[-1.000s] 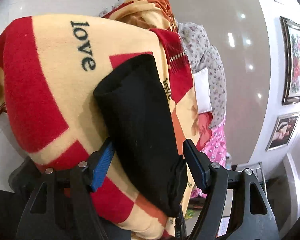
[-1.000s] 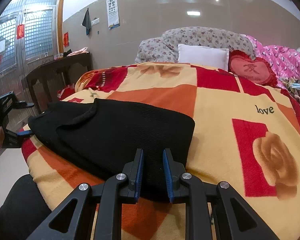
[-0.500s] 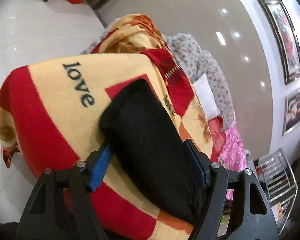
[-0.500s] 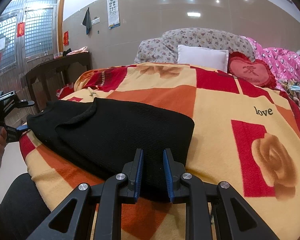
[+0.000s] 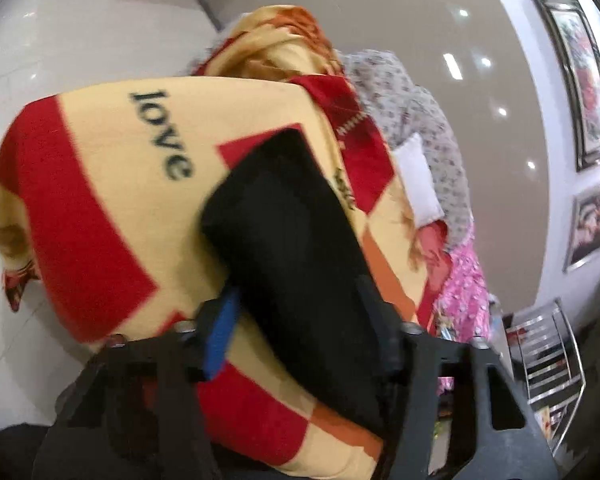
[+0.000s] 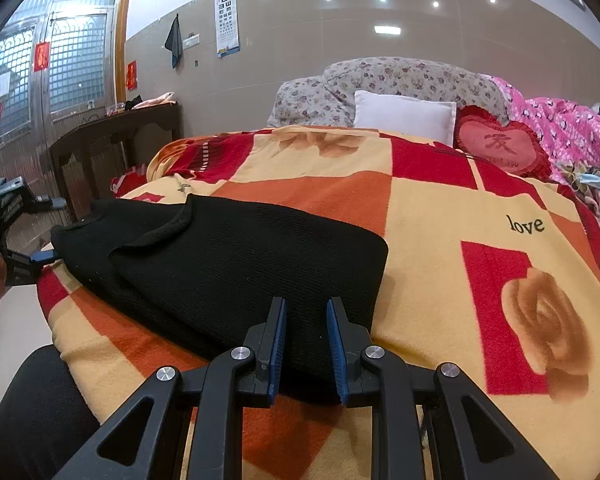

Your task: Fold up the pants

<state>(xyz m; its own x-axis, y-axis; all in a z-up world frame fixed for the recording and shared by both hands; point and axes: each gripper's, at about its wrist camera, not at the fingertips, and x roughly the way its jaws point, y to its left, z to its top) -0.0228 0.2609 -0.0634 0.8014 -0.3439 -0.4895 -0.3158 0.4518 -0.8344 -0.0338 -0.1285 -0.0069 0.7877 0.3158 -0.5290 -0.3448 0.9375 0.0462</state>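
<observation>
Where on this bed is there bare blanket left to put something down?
Most free blanket lies right of the black pants: the yellow stretch toward the "love" lettering and rose print. The orange squares between pants and white pillow are bare too. The head end is crowded with cushions; the left edge holds the left gripper.

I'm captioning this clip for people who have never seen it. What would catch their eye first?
The loud red, orange and yellow blanket covering the bed, with "love" printed on it. Next, the folded black pants lying on its near left part, the right gripper at their near edge. Behind, a red heart cushion beside a white pillow.
</observation>
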